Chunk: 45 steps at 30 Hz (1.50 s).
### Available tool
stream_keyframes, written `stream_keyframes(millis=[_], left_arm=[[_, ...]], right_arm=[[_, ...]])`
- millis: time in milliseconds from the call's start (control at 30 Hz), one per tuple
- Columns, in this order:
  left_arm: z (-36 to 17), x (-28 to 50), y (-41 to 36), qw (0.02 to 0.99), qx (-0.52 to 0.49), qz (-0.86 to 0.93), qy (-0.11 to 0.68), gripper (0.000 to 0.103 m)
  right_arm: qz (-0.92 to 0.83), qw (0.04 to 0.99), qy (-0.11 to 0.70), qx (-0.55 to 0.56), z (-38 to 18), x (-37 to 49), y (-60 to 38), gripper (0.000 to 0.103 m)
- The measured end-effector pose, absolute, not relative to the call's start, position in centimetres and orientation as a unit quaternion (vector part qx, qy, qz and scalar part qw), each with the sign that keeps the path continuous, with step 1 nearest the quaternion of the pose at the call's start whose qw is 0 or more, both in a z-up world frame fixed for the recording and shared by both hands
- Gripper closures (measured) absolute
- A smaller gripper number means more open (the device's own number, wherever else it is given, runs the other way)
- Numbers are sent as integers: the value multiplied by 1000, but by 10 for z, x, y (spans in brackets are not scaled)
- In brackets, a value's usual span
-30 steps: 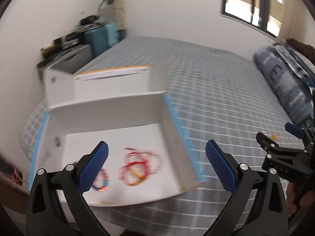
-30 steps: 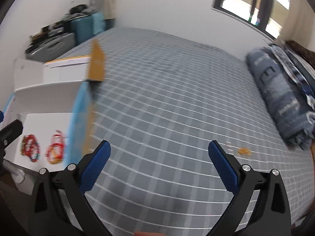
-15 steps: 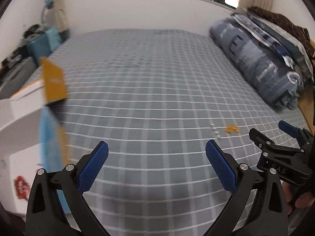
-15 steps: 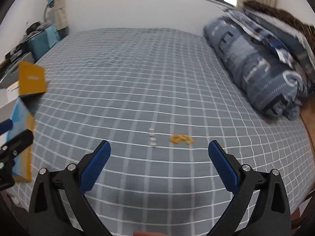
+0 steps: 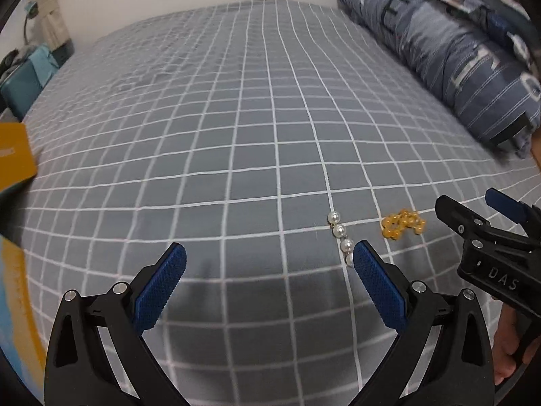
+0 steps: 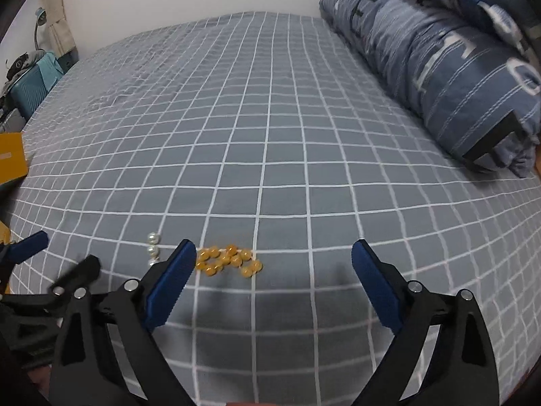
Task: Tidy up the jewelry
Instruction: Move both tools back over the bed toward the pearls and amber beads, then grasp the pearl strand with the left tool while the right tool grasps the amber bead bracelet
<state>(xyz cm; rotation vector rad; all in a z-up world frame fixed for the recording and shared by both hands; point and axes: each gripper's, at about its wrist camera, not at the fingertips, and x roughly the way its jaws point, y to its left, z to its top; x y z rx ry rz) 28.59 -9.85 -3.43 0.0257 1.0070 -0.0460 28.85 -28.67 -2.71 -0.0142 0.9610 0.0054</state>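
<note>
The yellow bead bracelet (image 6: 229, 261) lay bunched in a small heap on the grey checked bed cover (image 6: 270, 135), near the bed's front edge, and just beside it lay a short string of pearls (image 5: 340, 235), stretched in a line and apart from the yellow heap. Both pieces looked light and limp, small hard beads on a thread, so they would probably sag and swing once lifted rather than keep a shape. The round, smooth beads could roll or slip out from between flat pads, and the soft cover beneath would give under a downward push. A sensible hold for the bracelet seemed to be across the thickest part of the heap, so that several beads were caught at once; the pearls would likely be best pinched across the middle of the line, not at an end. The right gripper (image 6: 274, 279) hung over the cover with its jaws wide but closing, nothing between them, and the yellow heap sat just beyond its left pad. The left gripper (image 5: 268, 279) had its jaws wide apart and empty, with the near end of the pearls right at the tip of its right pad. A rolled blue striped quilt (image 6: 439, 50) lay along the bed's right edge, and a yellow card flap (image 5: 13, 155) showed at the left edge.
</note>
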Motion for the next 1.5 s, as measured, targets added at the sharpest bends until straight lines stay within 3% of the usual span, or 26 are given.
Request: stream_keyframes(millis=[400,567,867,900,967,1000,1033,1500], left_arm=[[-70,311,-118,867,19,-35,497,7],[-78,314,-125,863,27,-39,502,17],[-75,315,-125,862,23,-32,506,52],[-75,315,-124,861,23,-34,508,59],[-74,315,-124,859,22,-37,511,77],[-73,315,-124,857,23,-39,514,89],[-72,316,-123,856,23,-38,515,92],[-58,313,-119,859,14,-43,510,92]], right_arm=[[21,859,511,16,-62,313,-287,41],[23,855,518,21,-64,315,-287,49],[17,846,532,21,-70,315,-289,72],[17,845,534,20,-70,315,-289,80],[18,843,536,24,-70,316,-289,85],[18,842,539,25,-71,317,-289,94],[19,842,538,25,-70,316,-289,94],[11,851,524,30,-57,308,-290,94]])
